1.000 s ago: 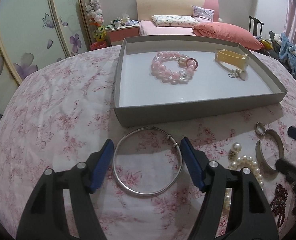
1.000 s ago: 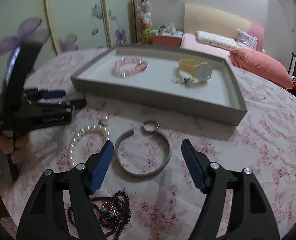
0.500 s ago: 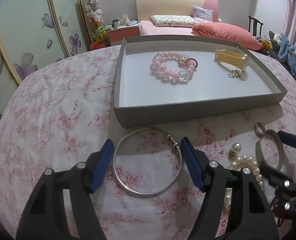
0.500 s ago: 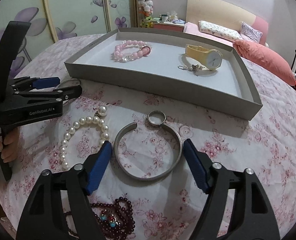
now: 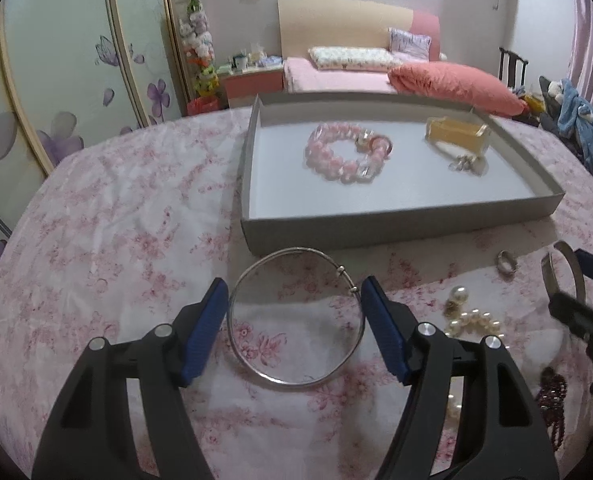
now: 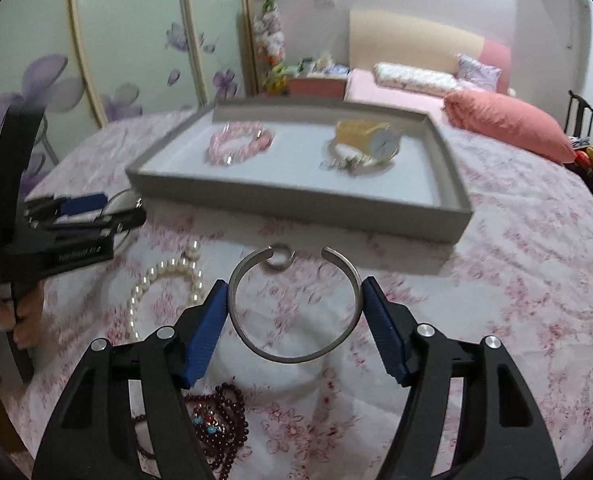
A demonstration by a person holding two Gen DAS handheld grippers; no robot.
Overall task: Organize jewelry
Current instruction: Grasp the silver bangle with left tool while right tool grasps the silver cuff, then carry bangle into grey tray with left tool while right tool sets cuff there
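Note:
A thin silver bangle [image 5: 296, 318] lies on the floral cloth between the blue pads of my left gripper [image 5: 295, 322], which is wide open around it with the pads close to its sides. My right gripper [image 6: 295, 320] is wide open around an open silver cuff [image 6: 295, 306], its pads at the cuff's sides. The grey tray [image 5: 400, 222] holds a pink bead bracelet [image 5: 346, 152], a yellow watch [image 5: 456, 134] and small earrings [image 5: 462, 164]. A small ring [image 6: 280, 260], a pearl bracelet [image 6: 164, 284] and a dark red bead string [image 6: 216, 420] lie on the cloth.
The tray [image 6: 296, 200] stands beyond both grippers on the round table's floral cloth [image 5: 116, 220]. The left gripper and the hand holding it show at the left of the right wrist view [image 6: 56, 232]. A bed and wardrobe doors are behind.
Both grippers have moved forward and down over their rings. The right one has closed in on the cuff, whose open ends now point toward the tray. Both views are blurred by motion.

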